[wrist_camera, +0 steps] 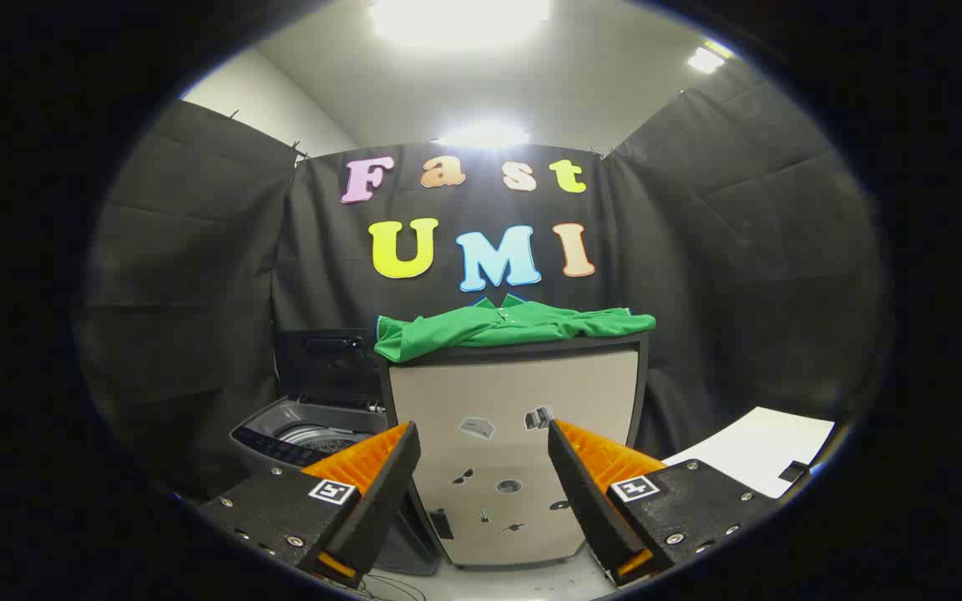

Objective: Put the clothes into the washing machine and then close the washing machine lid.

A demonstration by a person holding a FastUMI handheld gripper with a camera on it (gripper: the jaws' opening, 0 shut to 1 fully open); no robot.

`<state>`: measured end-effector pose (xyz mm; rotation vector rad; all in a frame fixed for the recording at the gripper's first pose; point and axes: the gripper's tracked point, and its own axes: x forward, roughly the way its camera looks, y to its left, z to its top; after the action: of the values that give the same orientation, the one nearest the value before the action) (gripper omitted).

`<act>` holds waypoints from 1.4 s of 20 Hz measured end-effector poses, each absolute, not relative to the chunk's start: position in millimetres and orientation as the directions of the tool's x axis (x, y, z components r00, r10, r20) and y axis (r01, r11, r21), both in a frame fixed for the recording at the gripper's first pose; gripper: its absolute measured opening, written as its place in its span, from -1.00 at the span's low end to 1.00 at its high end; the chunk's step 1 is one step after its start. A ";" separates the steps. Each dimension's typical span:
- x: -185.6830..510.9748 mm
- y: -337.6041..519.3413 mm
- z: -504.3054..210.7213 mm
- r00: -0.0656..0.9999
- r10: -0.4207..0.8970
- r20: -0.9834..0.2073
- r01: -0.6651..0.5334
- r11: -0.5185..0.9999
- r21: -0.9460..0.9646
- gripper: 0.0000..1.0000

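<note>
No readable text, square coded markers on tongs (pixel 483 438)

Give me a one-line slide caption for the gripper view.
Open gripper fingers face a cabinet topped by a green shirt, with the open-lidded washing machine beside it.

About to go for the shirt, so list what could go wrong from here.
1. The green shirt drapes over the cabinet's top edge; a shallow pinch by the open tongs may catch only a fold and drop it.
2. The washing machine sits low beside the cabinet, so trailing cloth could snag on the cabinet corner.
3. Its raised lid could get bumped.
</note>
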<state>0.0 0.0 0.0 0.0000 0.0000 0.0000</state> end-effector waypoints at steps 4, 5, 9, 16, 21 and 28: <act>-6.2 -1.5 -7.8 1.000 -0.018 -0.014 0.018 1.000 0.009 0.91; -7.7 -0.2 -10.1 1.000 -0.020 -0.021 0.020 1.000 0.015 0.90; -13.8 2.8 -5.1 0.999 -0.022 -0.024 0.022 1.000 0.019 0.91; -14.5 -5.4 5.7 0.999 -0.034 -0.007 0.034 0.999 0.009 0.91; -14.6 -9.1 11.8 0.998 -0.057 -0.008 0.057 0.998 0.031 0.91; -14.6 -4.2 37.2 0.999 -0.034 -0.010 0.034 0.999 0.014 0.90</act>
<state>-14.6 -4.2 37.2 0.0147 0.0099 -0.0341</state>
